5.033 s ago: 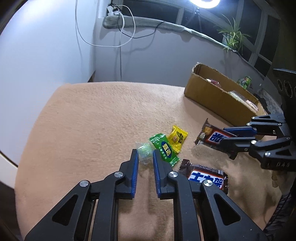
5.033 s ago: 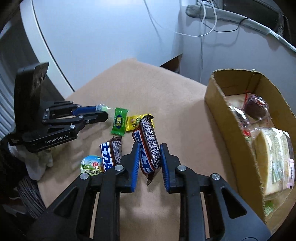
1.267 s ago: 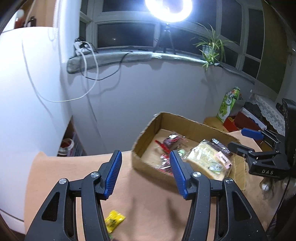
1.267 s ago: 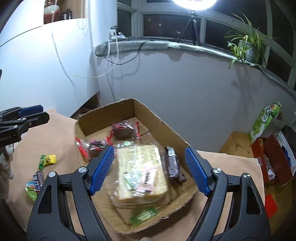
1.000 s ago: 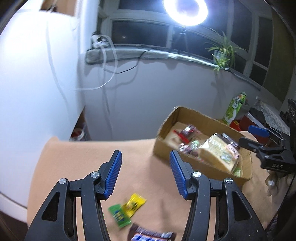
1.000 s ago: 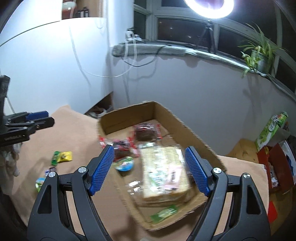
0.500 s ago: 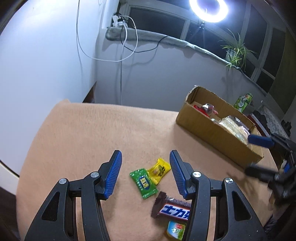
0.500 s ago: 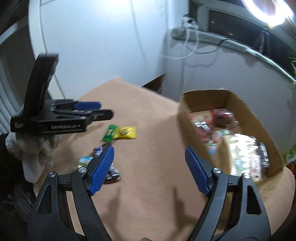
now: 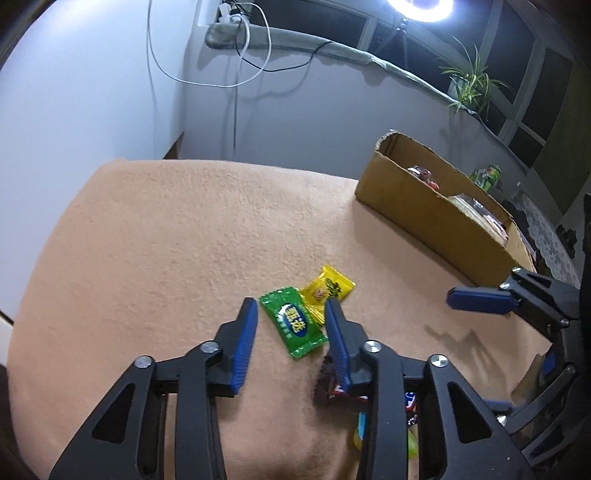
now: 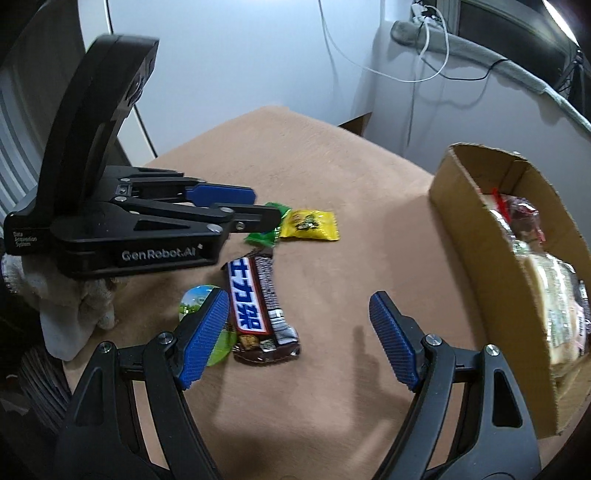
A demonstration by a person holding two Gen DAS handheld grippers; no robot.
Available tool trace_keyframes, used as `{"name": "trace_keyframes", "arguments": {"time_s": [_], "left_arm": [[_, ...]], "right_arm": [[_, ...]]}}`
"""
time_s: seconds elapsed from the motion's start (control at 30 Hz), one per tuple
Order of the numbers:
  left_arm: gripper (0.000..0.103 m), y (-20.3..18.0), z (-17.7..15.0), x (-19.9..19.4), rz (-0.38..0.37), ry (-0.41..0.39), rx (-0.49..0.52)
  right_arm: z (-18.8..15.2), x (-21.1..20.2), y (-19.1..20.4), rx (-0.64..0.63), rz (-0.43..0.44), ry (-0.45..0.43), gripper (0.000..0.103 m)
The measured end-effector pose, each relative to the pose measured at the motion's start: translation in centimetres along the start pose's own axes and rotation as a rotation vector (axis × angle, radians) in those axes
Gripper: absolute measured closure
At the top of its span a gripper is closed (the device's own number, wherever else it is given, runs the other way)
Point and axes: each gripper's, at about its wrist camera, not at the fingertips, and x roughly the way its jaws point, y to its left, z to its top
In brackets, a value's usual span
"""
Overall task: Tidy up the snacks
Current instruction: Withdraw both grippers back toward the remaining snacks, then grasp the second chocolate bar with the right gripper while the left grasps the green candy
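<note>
The left hand-held gripper (image 9: pixel 290 308) has just been closing, narrow around the green candy (image 9: pixel 293 323), pads apart from it; chocolate bar (image 10: pixel 256 295) half-hidden there; right hand-held gripper (image 10: pixel 295 314) wide, empty

1. A ring light (image 9: pixel 419 7) glows at twelve o'clock in the left wrist view, on a thin tripod against dark window panes (image 9: pixel 517 66).
2. A grey padded sill (image 9: pixel 295 44) runs from eleven toward two o'clock, with white cables (image 9: pixel 207 79) hanging from it in loops down the pale wall (image 9: pixel 92 110).
3. A spindly green potted plant (image 9: pixel 469 85) stands on the sill at one o'clock.
4. A green carton (image 9: pixel 487 177) stands at about two o'clock, near a lace-patterned cloth (image 9: pixel 550 240) at three.
5. A crumpled white cloth (image 10: pixel 62 314) lies at nine o'clock in the right wrist view.
</note>
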Motion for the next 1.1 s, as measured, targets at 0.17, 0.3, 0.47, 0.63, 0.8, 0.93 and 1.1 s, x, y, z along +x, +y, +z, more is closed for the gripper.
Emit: {"name": "trace_keyframes", "arguments": {"time_s": [0.17,0.3,0.47,0.63,0.8,0.93,1.1], "left_arm": [[0.07,-0.6,-0.1,0.3,0.007,0.014,0.027],[0.07,-1.0,-0.2,0.7,0.026,0.026,0.043],[0.07,-1.1,-0.2,1.7,0.039,0.057,0.047],[0.07,-1.5,-0.2,2.3,0.065,0.064,0.081],[0.07,-1.4,-0.4,2.1,0.083,0.062,0.097],[0.07,-1.4,-0.5,2.0,0.098,0.057,0.104],[0.071,-1.8,-0.5,2.3,0.122,0.058,0.128]], "right_arm": [[0.2,1.3,0.5,-0.016,0.008,0.03,0.034],[0.3,2.1,0.8,-0.022,0.01,0.038,0.035],[0.1,2.9,0.9,-0.019,0.011,0.051,0.041],[-0.2,3.1,1.3,-0.022,0.012,0.055,0.055],[-0.4,2.8,0.7,-0.004,0.009,0.058,0.073],[-0.5,2.5,0.1,0.005,0.017,0.063,0.073],[-0.3,2.4,-0.5,0.016,0.002,0.063,0.073]]}}
